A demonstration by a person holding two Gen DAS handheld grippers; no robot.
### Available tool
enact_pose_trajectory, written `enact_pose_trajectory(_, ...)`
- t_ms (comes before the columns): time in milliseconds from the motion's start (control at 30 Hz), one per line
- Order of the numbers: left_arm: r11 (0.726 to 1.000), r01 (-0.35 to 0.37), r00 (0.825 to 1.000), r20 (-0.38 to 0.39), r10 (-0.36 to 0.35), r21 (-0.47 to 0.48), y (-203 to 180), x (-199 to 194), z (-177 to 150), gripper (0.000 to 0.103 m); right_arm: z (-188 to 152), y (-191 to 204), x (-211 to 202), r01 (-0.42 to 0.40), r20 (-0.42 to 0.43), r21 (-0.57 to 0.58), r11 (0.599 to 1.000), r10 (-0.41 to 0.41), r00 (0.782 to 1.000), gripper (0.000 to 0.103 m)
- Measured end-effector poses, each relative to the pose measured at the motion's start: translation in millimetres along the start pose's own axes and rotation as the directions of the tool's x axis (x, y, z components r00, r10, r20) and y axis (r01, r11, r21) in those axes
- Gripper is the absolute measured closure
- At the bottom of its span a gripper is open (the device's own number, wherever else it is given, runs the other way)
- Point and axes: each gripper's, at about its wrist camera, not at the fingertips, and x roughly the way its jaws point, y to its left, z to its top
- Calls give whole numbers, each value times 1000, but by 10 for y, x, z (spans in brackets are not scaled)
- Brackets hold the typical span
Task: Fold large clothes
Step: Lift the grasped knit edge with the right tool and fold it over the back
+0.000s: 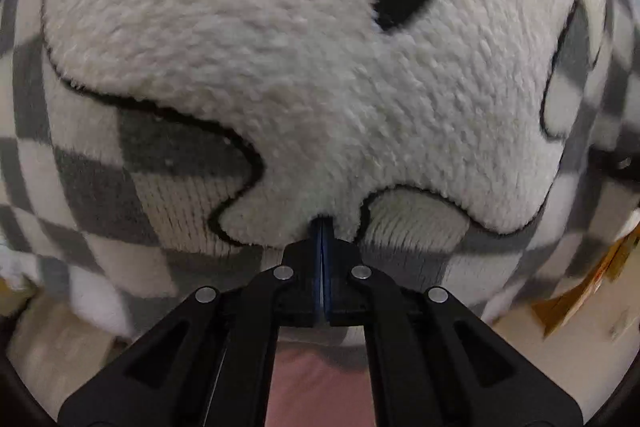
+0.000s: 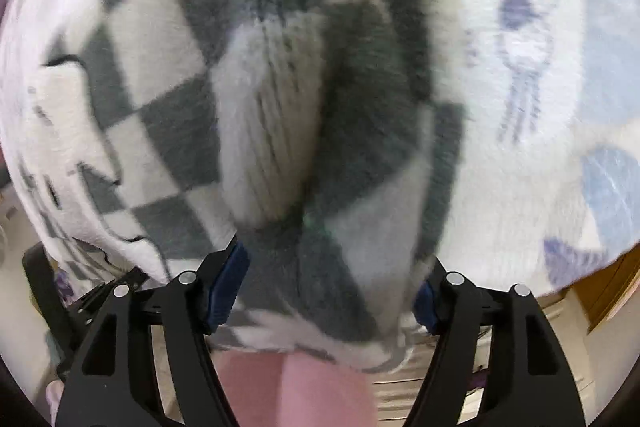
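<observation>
A large grey-and-white checked knit garment with a fluffy cream face patch (image 1: 304, 75) fills the left wrist view. My left gripper (image 1: 322, 227) is shut, its jaws pressed together on the lower edge of the patch. In the right wrist view the same checked garment (image 2: 344, 131) hangs blurred right in front of the camera. My right gripper (image 2: 324, 271) is open with its jaws wide apart, and a fold of the fabric bulges into the gap between the blue fingertips (image 2: 230, 277).
A white fleece blanket with blue prints (image 2: 532, 75) lies behind the garment on the right. Pink fabric (image 2: 304, 387) shows below both grippers. A pale floor and a brown object (image 1: 584, 287) sit at the lower right.
</observation>
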Motion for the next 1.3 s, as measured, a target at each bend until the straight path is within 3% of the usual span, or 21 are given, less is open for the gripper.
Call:
enact_pose_trajectory(100,999,1,998,-61,-3,-40,35,-135,-235,103,-33,-19,17,-34,-11,78,996,35,999,33)
enact_pose_trajectory(167,999,-26,998,-53,28,25,-21,-84,-509,103,-42,-131,-42,-22,-4,54,998,22,1000,33)
enact_pose_trajectory(200,994,-81,994,-70,86,68,-29,116,-659,103,-91,-92,21,-4,0,30,1000,4,1000,32)
enact_pose_trajectory(233,993,-108,985,-126,114,50,18,406,-771,101,-57,3,100,-1,7,17,1000,1,1000,28)
enact_pose_trajectory(267,994,-109,991,-78,110,15,21,413,-812,101,-58,-13,174,-6,12,12,1000,5,1000,23)
enact_pose_trajectory(333,992,-121,989,-87,118,-36,7,431,-860,102,-55,14,316,-53,-9,69,996,54,998,22)
enact_pose_trajectory(400,994,-105,991,-91,103,-22,25,440,-913,102,-124,-20,368,-80,-41,123,989,85,996,23)
enact_pose_trajectory(500,998,-67,996,-66,66,-11,168,105,-616,102,-140,22,400,-44,-63,114,992,52,997,23)
enact_pose_trajectory(633,1000,-31,999,41,31,-1,145,-293,-642,102,-213,404,437,31,-86,78,996,-24,996,23)
enact_pose_trajectory(733,1000,-11,992,129,12,-8,179,-481,-443,102,-292,598,504,63,-80,53,997,-58,995,23)
enact_pose_trajectory(833,999,-37,979,202,40,-18,163,-524,-96,102,-398,762,570,61,-68,39,997,-58,996,23)
enact_pose_trajectory(967,998,-66,979,191,66,-8,148,-210,122,103,-142,479,513,6,-44,38,999,-4,999,23)
enact_pose_trajectory(1033,998,-56,974,223,50,20,211,-194,6,103,-188,439,582,-36,-10,55,998,37,999,31)
enact_pose_trajectory(1100,997,-55,972,229,42,49,131,-15,-354,103,-301,501,553,-59,44,32,998,58,997,46)
enact_pose_trajectory(1167,996,-62,976,212,48,59,128,56,-481,102,-441,589,491,-57,85,2,998,56,995,63)
enact_pose_trajectory(1267,995,-76,978,200,61,65,-7,-42,-132,102,-639,713,366,-53,134,-6,999,53,990,67)
enact_pose_trajectory(1300,995,-75,977,206,61,64,-6,-31,-153,102,-682,788,283,-49,151,-18,999,52,987,68)
